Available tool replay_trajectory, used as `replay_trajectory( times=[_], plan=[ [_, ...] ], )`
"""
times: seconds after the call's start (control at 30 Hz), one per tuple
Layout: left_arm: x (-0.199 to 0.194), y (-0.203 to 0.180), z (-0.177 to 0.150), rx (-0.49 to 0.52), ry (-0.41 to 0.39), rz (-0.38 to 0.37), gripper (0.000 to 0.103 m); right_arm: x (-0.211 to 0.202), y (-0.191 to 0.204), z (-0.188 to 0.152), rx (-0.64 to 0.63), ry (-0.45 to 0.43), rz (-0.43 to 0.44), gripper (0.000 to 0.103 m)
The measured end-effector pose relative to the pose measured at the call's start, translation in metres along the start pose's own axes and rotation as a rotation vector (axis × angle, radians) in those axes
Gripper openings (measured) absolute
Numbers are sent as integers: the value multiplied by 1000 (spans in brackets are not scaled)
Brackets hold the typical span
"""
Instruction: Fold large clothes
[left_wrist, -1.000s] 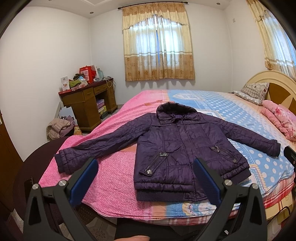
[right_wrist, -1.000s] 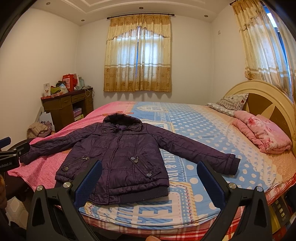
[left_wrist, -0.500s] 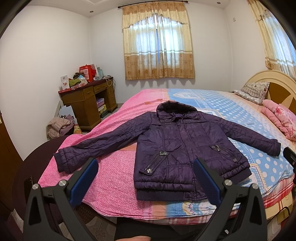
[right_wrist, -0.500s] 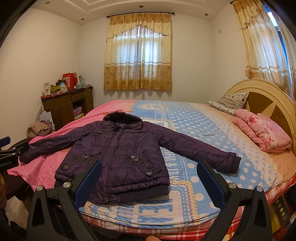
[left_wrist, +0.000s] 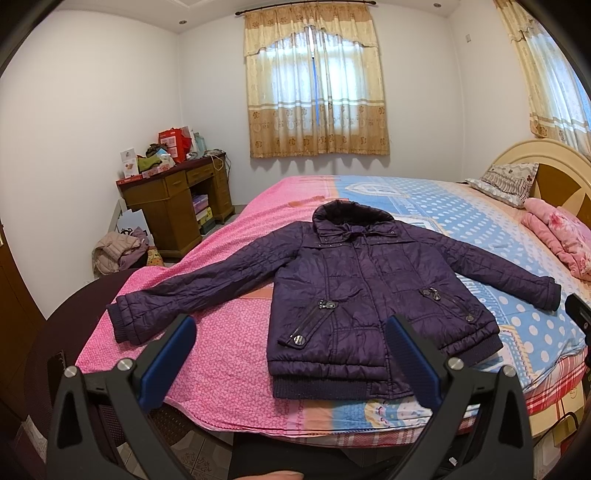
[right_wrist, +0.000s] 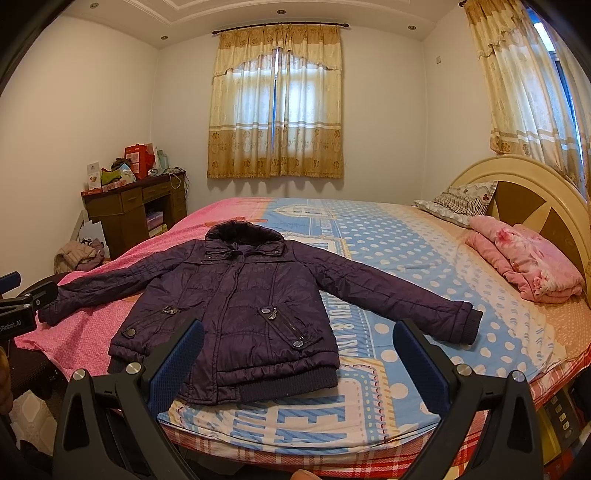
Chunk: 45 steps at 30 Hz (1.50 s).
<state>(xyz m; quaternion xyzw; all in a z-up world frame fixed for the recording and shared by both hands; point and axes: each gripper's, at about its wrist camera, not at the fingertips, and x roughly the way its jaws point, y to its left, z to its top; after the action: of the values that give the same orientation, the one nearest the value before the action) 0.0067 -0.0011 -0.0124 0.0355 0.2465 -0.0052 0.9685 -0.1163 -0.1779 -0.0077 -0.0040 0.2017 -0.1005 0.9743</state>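
Purple quilted jacket (left_wrist: 365, 295) lies face up, sleeves spread, near the foot edge of the bed (left_wrist: 229, 362). Both the left tool (left_wrist: 291, 354) and right tool (right_wrist: 299, 354) hover released, touching nothing. Only the right view shows the folded pink blanket (right_wrist: 528, 266) whole, with the left tool's tip at its edge.

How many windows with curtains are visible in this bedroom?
2. One curtained window is on the far wall, beyond the purple jacket. The other curtained window is on the right wall, above the headboard. The edge of the picture cuts it off.
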Motion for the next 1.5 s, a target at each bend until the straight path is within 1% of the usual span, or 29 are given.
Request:
replay_trajectory(
  times=[0.47,0.67,0.77,0.83,0.93,1.0,1.1,1.13,1.17,1.2,1.3,1.33,1.4,1.43,1.5],
  plan=[
    [1,2,-3,-1,6,0,103,4,0,-4,4,8,4,102],
    [8,4,-8,3,17,0,103,7,-1,-5,12,8,10,102],
    [15,4,-8,5,34,-18,103,13,-8,-6,30,8,18,102],
    [20,6,-10,1,50,-37,103,19,-17,-9,74,3,42,102],
    [32,8,-8,-6,72,-49,103,30,-41,-12,149,-21,44,102],
    [41,10,-8,-10,87,-48,103,44,-60,-17,193,-17,19,102],
    [63,12,-7,-7,112,-27,103,76,-94,-29,234,89,-44,102],
    [68,12,-7,-9,119,-28,103,86,-108,-34,262,127,-64,102],
    [76,11,-6,-8,128,-26,103,99,-128,-43,310,163,-62,102],
    [88,9,-5,1,138,-23,103,106,-143,-49,346,176,-58,102],
    [112,1,-3,27,157,-15,103,124,-194,-67,456,212,-142,102],
    [122,-3,-1,33,166,-21,103,130,-215,-72,505,222,-160,102],
    [141,-10,1,49,179,-19,103,139,-241,-76,567,242,-181,102],
    [148,-13,2,53,184,-21,103,145,-258,-78,597,238,-199,102],
    [164,-18,5,55,199,-26,103,154,-280,-78,645,228,-227,102]
  ],
)
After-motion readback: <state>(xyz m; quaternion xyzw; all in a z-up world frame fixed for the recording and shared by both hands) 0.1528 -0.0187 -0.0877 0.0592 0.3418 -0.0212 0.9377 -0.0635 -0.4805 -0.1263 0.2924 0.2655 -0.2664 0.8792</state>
